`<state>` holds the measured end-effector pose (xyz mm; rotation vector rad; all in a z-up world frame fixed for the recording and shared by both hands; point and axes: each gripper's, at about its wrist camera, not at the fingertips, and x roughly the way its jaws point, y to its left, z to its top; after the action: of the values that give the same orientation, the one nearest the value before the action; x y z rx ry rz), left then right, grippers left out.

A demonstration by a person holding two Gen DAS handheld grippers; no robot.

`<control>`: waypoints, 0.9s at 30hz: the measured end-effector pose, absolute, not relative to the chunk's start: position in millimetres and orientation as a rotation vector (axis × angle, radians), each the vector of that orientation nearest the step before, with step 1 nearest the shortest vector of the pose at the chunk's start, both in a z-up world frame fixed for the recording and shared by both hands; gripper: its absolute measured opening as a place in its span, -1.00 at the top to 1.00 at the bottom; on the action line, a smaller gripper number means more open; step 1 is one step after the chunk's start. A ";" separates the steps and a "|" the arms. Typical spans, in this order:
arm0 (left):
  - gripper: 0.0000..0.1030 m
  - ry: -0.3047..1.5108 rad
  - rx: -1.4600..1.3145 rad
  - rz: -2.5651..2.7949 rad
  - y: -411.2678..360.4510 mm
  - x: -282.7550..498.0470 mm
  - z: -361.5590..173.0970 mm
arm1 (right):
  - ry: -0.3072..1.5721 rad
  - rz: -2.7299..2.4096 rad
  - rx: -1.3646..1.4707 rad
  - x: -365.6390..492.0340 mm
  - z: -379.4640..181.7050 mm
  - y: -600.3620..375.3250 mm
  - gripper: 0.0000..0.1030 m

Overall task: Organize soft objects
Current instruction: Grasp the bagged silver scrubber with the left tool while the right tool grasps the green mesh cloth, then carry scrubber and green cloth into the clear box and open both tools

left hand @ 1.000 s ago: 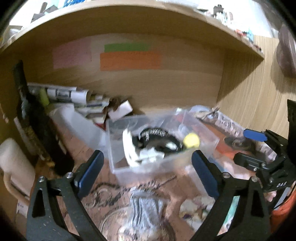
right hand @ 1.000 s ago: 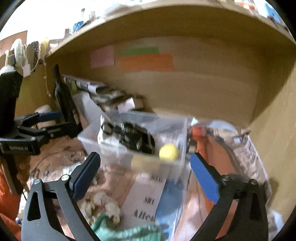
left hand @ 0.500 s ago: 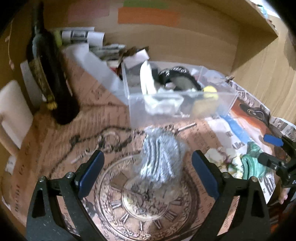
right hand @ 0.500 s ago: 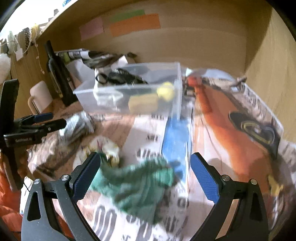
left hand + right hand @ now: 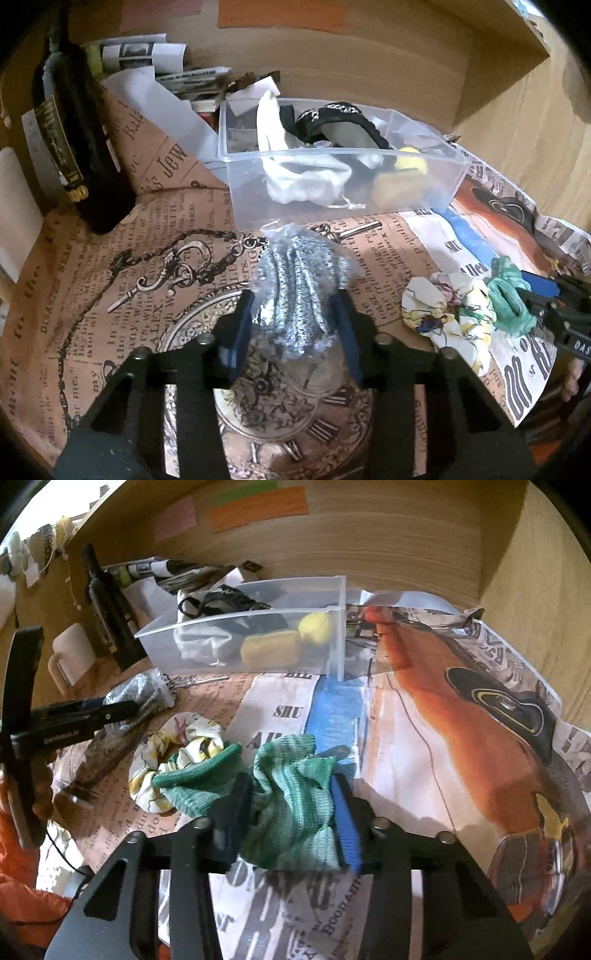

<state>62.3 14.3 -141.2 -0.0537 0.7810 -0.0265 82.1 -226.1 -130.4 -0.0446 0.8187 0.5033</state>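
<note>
Jaws on my left gripper (image 5: 295,325) are clamped on the grey knit bundle in clear wrap (image 5: 301,284), which sits on the printed paper just in front of the clear plastic bin (image 5: 240,192). Right gripper (image 5: 291,812) has its jaws pinched on the green knit cloth (image 5: 291,794), lying on the newsprint beside the floral scrunchie (image 5: 173,749), bin (image 5: 340,635) further back. I see a white cloth (image 5: 306,177), black strap (image 5: 340,118), yellow sponge (image 5: 269,650) and yellow ball (image 5: 316,626) already in the bin; dark bottle (image 5: 74,122) stands left of it.
</note>
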 end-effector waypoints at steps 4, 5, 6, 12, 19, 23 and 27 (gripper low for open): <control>0.42 0.760 -0.052 -0.046 13.9 56.9 -135.0 | 0.804 0.493 -0.035 84.7 -128.4 -228.5 0.47; 0.49 0.756 -0.055 -0.050 14.3 55.6 -133.4 | 0.799 0.489 -0.035 84.9 -127.3 -228.1 0.49; 0.53 0.751 -0.057 -0.053 14.7 54.3 -131.2 | 0.793 0.484 -0.035 85.7 -126.0 -228.3 0.51; 0.56 0.711 -0.085 -0.068 17.4 47.5 -116.4 | 0.752 0.466 -0.030 90.3 -114.5 -229.4 0.61; 0.56 0.630 -0.086 -0.061 20.0 43.0 -93.4 | 0.672 0.459 -0.015 97.8 -92.3 -230.9 0.63; 0.56 0.575 -0.073 -0.052 23.0 44.5 -78.3 | 0.614 0.464 -0.012 105.3 -75.7 -227.2 0.63; 0.56 0.536 -0.072 -0.046 27.4 52.7 -65.5 | 0.555 0.470 -0.024 116.0 -58.8 -218.3 0.63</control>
<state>52.7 27.4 -65.5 -0.0724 0.5357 -0.0461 116.0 -218.3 -58.8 -0.0236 0.5549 0.4699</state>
